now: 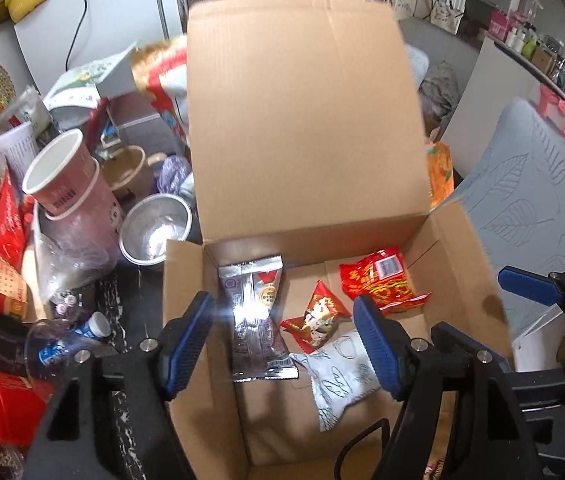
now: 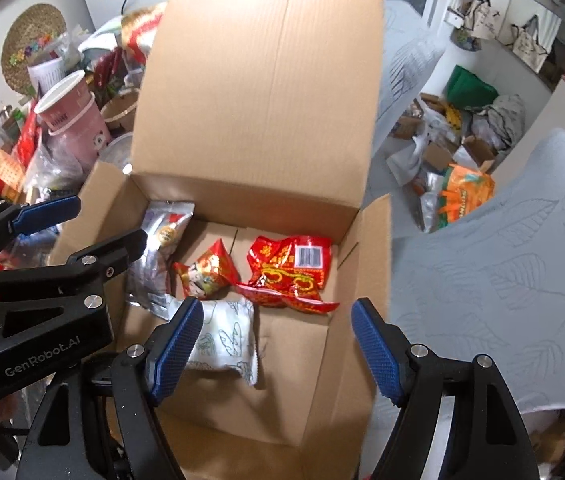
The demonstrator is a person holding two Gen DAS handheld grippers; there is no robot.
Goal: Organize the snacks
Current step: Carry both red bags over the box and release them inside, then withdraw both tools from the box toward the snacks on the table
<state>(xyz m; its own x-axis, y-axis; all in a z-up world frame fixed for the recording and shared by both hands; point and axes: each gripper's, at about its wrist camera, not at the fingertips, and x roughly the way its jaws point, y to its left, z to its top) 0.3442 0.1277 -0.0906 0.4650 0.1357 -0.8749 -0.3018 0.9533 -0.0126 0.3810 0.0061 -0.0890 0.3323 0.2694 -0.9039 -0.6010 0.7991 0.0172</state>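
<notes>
- Jaws of left gripper (image 1: 284, 340) stand apart above the open cardboard box (image 1: 306, 120), nothing between the pads; blue pads touch no packet.
- Right gripper (image 2: 274, 348) likewise spread wide and empty, hanging over the same box (its left pad overlaps the white packet in view, contact not evident).
- Silver packet (image 1: 256, 320) lies on the box floor along the left wall, lengthwise, glare on its foil.
- Small red packet with a cartoon face (image 1: 316, 320) just beside it, toward the middle.
- White packet with line drawings (image 1: 338, 380) nearest the camera, touching the small red one's lower edge.
- Large red packet with a barcode (image 1: 378, 280) toward the right rear corner, crumpled.
- Rear flap of the box stands upright; side flaps folded outward.
- Left of the box: stacked pink paper cups (image 1: 70, 184), a metal bowl (image 1: 156, 232), a red container (image 1: 6, 408), loose wrappers and papers (cluttered, contents not all legible).
- Right of the box: grey cushion with a leaf pattern (image 1: 530, 200); an orange bag (image 2: 464, 196) on the floor beyond.
</notes>
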